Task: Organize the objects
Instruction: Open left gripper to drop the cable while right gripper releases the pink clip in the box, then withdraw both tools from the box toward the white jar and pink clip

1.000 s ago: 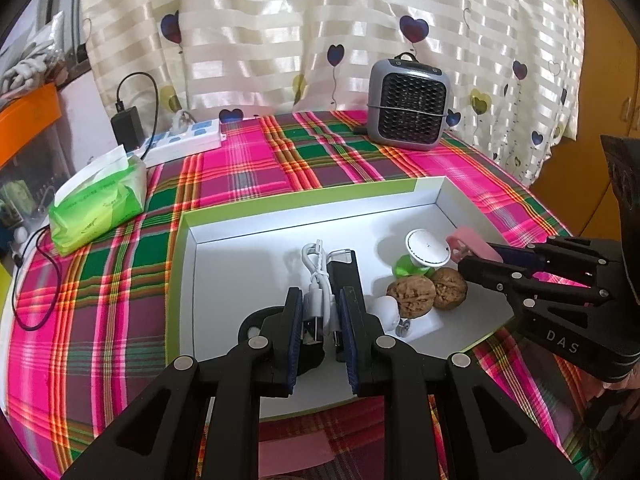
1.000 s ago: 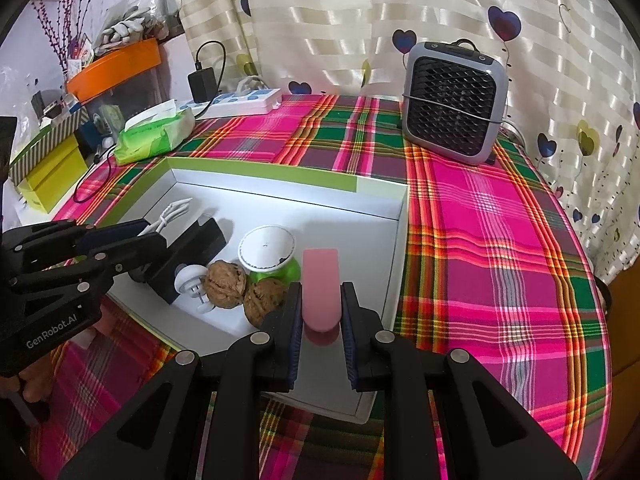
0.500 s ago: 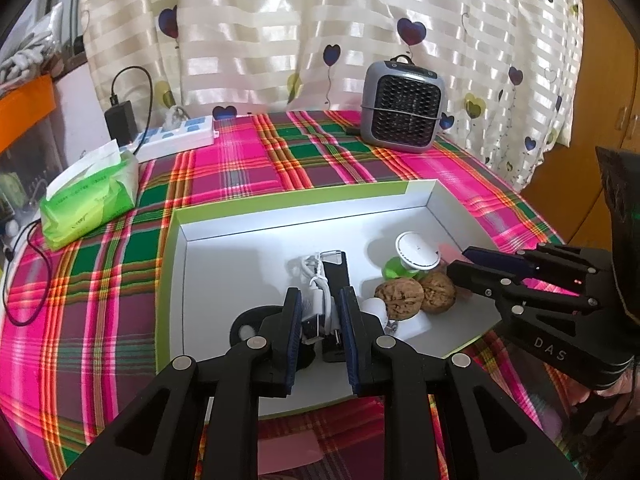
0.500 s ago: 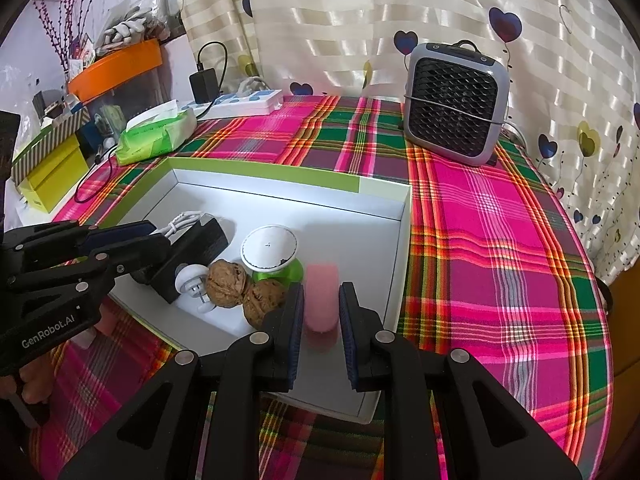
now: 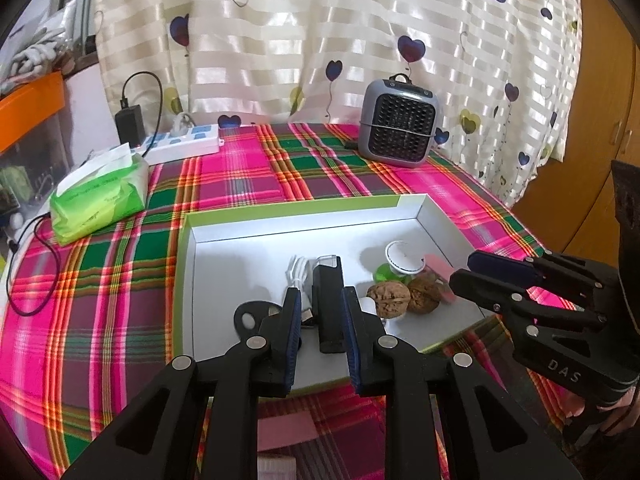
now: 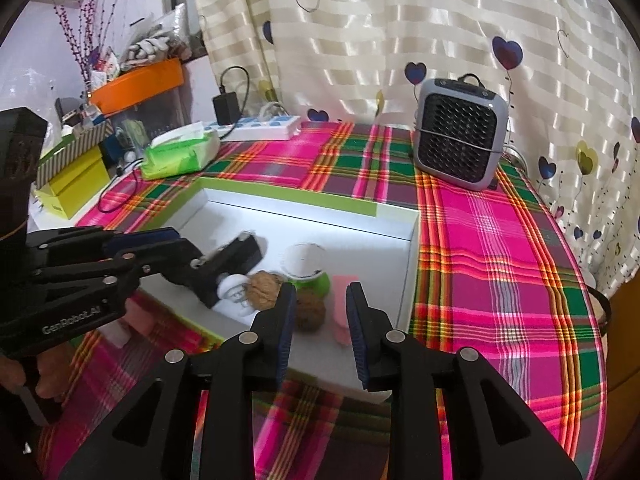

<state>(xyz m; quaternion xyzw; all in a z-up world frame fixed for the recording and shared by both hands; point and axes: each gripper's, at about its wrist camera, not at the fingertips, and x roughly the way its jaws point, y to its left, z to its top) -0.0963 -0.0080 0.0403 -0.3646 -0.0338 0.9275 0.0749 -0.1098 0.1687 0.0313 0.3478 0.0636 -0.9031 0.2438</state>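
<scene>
A round table [image 5: 100,320] under a pink, green and orange plaid cloth fills the room's middle. Behind it hangs a cream striped satin curtain [image 5: 320,40] printed with dark blue and yellow hearts, glossy where light falls on it. A wooden cabinet [image 5: 600,140] with small door handles stands at the right. On the left, against a white wall [image 6: 24,60], sits a cluttered shelf with an orange bin [image 6: 140,82], a yellow-green box [image 6: 72,184] and purple decorative twigs [image 6: 84,32]. A small grey fan heater [image 6: 460,140] stands near the curtain
</scene>
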